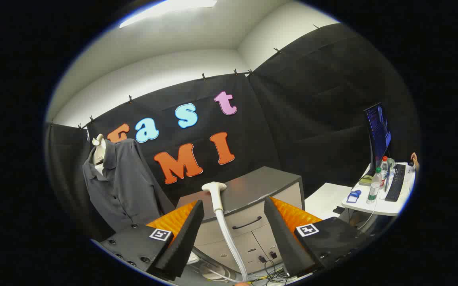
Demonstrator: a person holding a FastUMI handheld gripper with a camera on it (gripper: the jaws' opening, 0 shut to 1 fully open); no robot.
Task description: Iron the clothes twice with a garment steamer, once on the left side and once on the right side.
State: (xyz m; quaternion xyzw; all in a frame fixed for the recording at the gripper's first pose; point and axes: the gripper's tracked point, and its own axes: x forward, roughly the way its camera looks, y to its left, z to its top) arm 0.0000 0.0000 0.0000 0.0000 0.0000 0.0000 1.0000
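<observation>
Between the two fingers of the tool (233,222), gripper view, stands the garment steamer head (214,186) on its pale hose (229,238). Head upright, flat nozzle at top, hose runs down toward 6 o'clock between the fingers and out of sight under them. Tool is spread wide, fingers well apart, neither finger touching the hose or head; nothing gripped. Each finger carries a square marker tag near its base.

Beyond the steamer head, at 12 o'clock from the fingers, a grey cabinet (249,198) with a dark top, a drawer with a curved handle, and doors below. Loose cables (270,274) lie at the cabinet's foot, near the right finger's base.

At 10 o'clock from the fingers, well apart from the tool, a grey shirt (123,182) hangs on a pale mannequin stand (99,149); collar open, button row down the front, one sleeve hanging toward the cabinet. Shirt sits against the black cloth wall (312,111).

At 3 o'clock, far side, a white table (376,206) holds a monitor (378,133), a dark keyboard (396,182), two clear bottles (374,186), a small blue item (354,195). A person's hand (414,159) shows at the table's far end, beside the keyboard. Can't tell what the hand touches.

Above the cloth wall, white wall and ceiling with a bright light strip (165,10) at 12 o'clock.
</observation>
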